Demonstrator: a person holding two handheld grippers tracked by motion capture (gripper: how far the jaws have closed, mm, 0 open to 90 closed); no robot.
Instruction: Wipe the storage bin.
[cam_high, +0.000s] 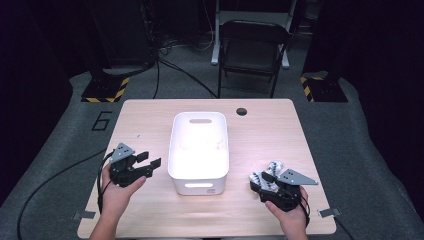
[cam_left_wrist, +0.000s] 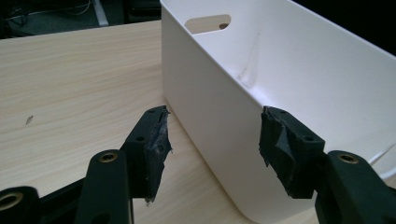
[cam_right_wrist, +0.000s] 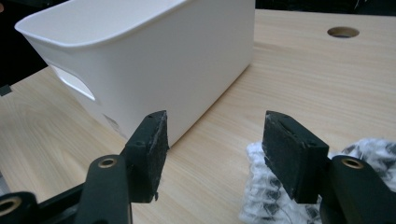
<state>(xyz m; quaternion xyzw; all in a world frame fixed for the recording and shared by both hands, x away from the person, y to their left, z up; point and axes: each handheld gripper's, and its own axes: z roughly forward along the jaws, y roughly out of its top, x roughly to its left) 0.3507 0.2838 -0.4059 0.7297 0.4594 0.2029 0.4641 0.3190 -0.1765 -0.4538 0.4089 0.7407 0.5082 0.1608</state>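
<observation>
White bin (cam_high: 199, 150) seen mid-worktop (cam_high: 270, 135), a hand-held gripper at each side of it.

Worktop: pale wood grain, rounded corners, a round cable hole (cam_high: 242, 111) near the far edge; it is set on grey carpet w/ a "6" (cam_high: 102, 121) marked at the left. Beyond it a dark folding chair (cam_high: 252, 47), cables on the floor and two black stands w/ yellow-black hazard bases (cam_high: 105, 90) are seen; the rest of the room is dark. Left hand-held gripper (cam_high: 150, 161) is held just left of the bin, jaws wide apart, nothing between them. Right hand-held gripper (cam_high: 264, 176) is held near the bin's front right corner, jaws apart and not gripping; a crumpled bubble-wrap-like bundle (cam_right_wrist: 271, 191) lies on the worktop by its right jaw, contact can't be told.
</observation>
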